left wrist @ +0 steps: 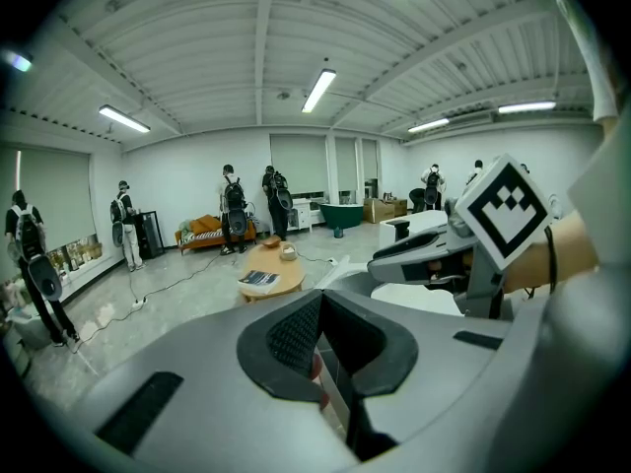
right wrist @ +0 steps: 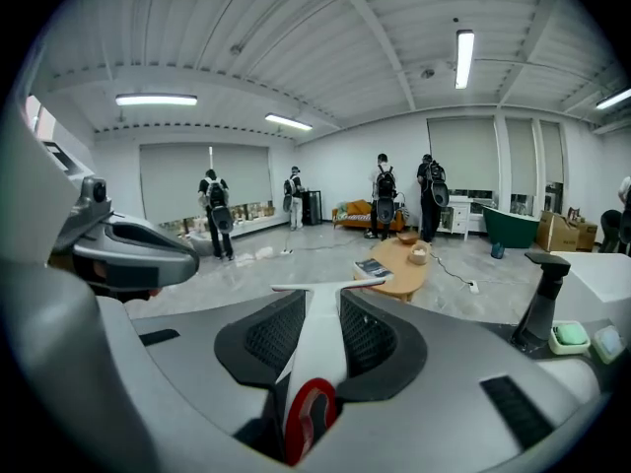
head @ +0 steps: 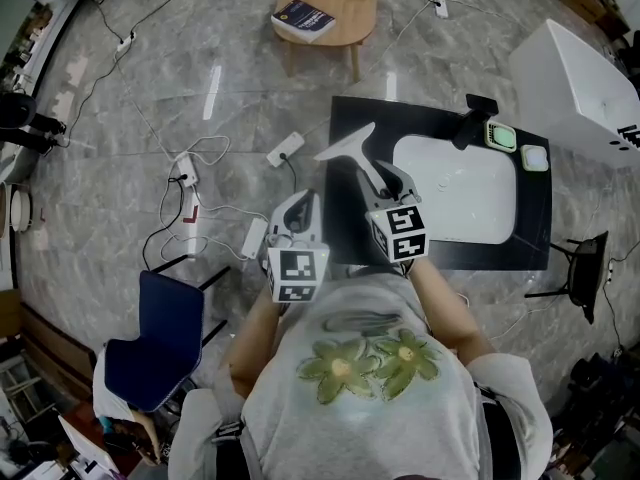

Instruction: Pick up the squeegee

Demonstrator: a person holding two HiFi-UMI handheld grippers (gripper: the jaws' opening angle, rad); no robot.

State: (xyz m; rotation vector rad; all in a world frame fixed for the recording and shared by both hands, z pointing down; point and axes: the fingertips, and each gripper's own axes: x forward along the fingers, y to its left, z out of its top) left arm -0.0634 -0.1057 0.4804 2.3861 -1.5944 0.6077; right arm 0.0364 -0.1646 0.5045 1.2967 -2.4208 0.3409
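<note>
A white squeegee (head: 352,151) with a red loop at its handle end (right wrist: 311,412) hangs in the air over the left edge of the black counter (head: 345,118). My right gripper (head: 385,173) is shut on its handle, and the blade (right wrist: 325,286) sticks out crosswise past the fingertips. In the right gripper view the handle fills the gap between the two dark pads (right wrist: 367,335). My left gripper (head: 300,206) hovers to the left of the counter, close to the body. Its jaws (left wrist: 317,308) stand together with nothing between them.
A white sink basin (head: 455,183) is set in the counter, with a black faucet (head: 470,123) and a green soap dish (head: 502,135) behind it. A round wooden table (head: 330,3) carries a book (head: 303,18). Cables and power strips (head: 285,150) lie on the floor. A blue chair (head: 160,338) stands at the left.
</note>
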